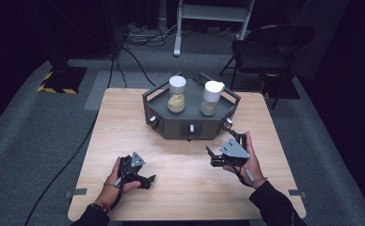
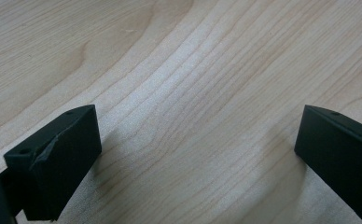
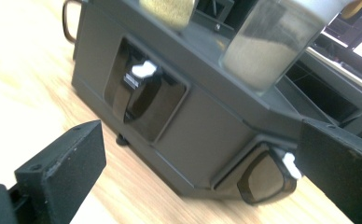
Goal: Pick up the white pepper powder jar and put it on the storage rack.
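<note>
A dark grey six-sided stand (image 1: 171,123) sits at the far middle of the wooden table (image 1: 124,122). Two clear jars stand on it: one with yellow powder (image 1: 177,94) and one with beige powder (image 1: 211,98). White-tipped switches (image 1: 191,128) sit in recesses on its front faces. My left gripper (image 1: 143,179) rests open near the table's front left, its jaws over bare wood (image 2: 193,116). My right gripper (image 1: 218,153) is open, held just in front of the stand's right corner. In the right gripper view the stand (image 3: 207,126), a switch (image 3: 144,70) and the beige jar (image 3: 272,46) are close ahead.
A black folding chair (image 1: 270,52) and a white frame leg (image 1: 178,33) stand behind the table on grey carpet. Cables (image 1: 138,52) run across the floor at the back left. Bare wood lies between the two grippers.
</note>
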`<action>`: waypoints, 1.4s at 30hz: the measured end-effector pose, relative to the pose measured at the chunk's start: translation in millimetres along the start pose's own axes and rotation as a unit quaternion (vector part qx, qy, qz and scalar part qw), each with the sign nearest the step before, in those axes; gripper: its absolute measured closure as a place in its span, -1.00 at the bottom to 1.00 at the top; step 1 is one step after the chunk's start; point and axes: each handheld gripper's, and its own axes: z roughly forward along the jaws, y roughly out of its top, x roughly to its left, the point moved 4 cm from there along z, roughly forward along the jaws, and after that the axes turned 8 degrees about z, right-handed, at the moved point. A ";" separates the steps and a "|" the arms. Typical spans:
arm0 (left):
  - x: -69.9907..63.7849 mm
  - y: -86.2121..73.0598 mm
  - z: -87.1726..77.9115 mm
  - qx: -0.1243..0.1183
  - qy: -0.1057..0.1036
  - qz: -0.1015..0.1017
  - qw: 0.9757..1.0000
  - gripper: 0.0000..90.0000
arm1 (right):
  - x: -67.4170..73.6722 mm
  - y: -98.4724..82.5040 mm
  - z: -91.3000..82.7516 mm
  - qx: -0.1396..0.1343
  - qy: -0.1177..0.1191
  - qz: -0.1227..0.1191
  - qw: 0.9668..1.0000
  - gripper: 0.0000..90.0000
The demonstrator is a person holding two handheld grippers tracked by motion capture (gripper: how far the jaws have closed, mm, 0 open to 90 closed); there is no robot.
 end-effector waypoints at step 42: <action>-0.1 -0.2 -0.1 0.000 0.000 0.000 1.000 -1.00 | -6.9 -53.1 -6.4 0.142 0.019 0.030 0.989 -0.96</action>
